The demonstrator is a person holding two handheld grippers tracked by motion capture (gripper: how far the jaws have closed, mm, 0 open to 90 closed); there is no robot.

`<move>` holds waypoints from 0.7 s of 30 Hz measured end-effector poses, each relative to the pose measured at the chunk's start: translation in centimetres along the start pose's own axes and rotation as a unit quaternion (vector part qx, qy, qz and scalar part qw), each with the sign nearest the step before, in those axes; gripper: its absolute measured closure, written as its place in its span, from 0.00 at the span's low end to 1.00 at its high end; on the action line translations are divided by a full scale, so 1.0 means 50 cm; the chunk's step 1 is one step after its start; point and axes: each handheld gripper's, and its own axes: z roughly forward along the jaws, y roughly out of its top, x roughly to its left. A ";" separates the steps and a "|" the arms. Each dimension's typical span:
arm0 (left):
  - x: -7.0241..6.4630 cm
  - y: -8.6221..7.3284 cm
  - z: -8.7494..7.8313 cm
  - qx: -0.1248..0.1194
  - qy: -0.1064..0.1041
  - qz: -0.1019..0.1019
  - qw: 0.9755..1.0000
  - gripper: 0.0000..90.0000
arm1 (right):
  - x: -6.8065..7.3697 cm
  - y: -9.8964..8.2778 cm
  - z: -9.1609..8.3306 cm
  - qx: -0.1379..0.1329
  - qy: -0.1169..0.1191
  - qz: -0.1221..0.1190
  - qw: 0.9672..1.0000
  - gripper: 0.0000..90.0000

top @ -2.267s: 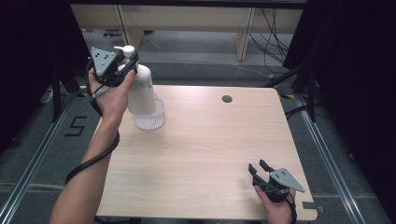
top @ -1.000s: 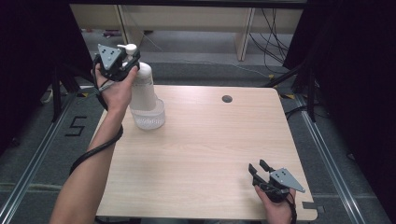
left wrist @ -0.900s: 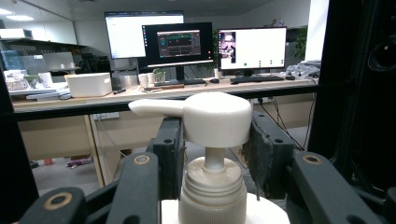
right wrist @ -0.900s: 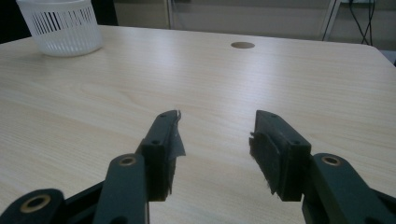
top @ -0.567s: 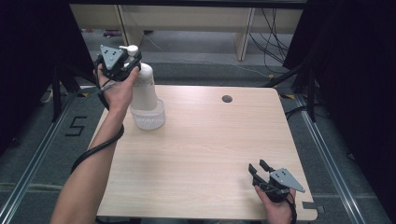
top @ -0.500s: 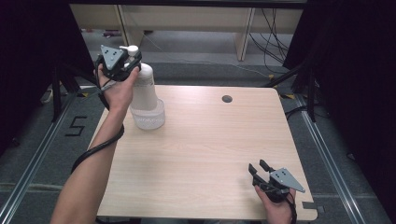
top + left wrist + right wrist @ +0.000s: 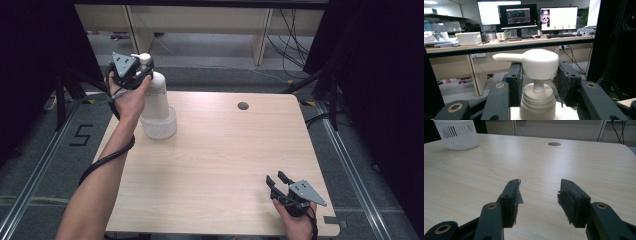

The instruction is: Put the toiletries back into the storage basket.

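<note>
A white pump bottle (image 7: 154, 95) stands with its base inside a small white slotted basket (image 7: 160, 129) at the table's far left. My left gripper (image 7: 143, 71) is at the bottle's top. In the left gripper view the two pads (image 7: 517, 77) press on either side of the round pump head (image 7: 539, 63), whose spout points left. My right gripper (image 7: 276, 178) rests near the table's front right edge, held by a hand. Its jaws stand open over bare wood, seen close up in the right gripper view (image 7: 540, 185), where the basket (image 7: 457, 133) sits far off at the top left.
The light wooden table (image 7: 220, 150) has a round cable hole (image 7: 243, 105) at the back. Dark frames and curtains flank both sides. Beyond the table stand a desk's legs and floor cables. In the left gripper view a desk carries monitors (image 7: 519, 15).
Since the oldest frame the left hand has shifted slightly up and right with the bottle, which now stands more upright. The right gripper has not moved.
</note>
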 end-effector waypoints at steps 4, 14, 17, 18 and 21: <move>0.000 -0.008 0.002 0.004 0.001 -0.002 1.000 0.66 | 0.000 0.000 0.000 0.000 0.001 0.000 1.000 0.57; -0.002 -0.027 0.004 0.016 -0.001 -0.005 1.000 0.66 | 0.000 0.000 0.000 0.000 0.002 -0.001 1.000 0.57; -0.002 -0.034 0.005 0.020 0.000 -0.005 1.000 0.66 | 0.000 0.000 0.000 -0.001 0.002 0.000 1.000 0.57; -0.002 -0.036 0.006 0.020 0.000 -0.005 1.000 0.66 | 0.000 0.000 0.000 -0.001 0.002 0.000 1.000 0.57; -0.002 -0.043 0.006 0.026 0.000 -0.003 1.000 0.66 | 0.000 0.000 0.000 -0.001 0.002 -0.001 1.000 0.57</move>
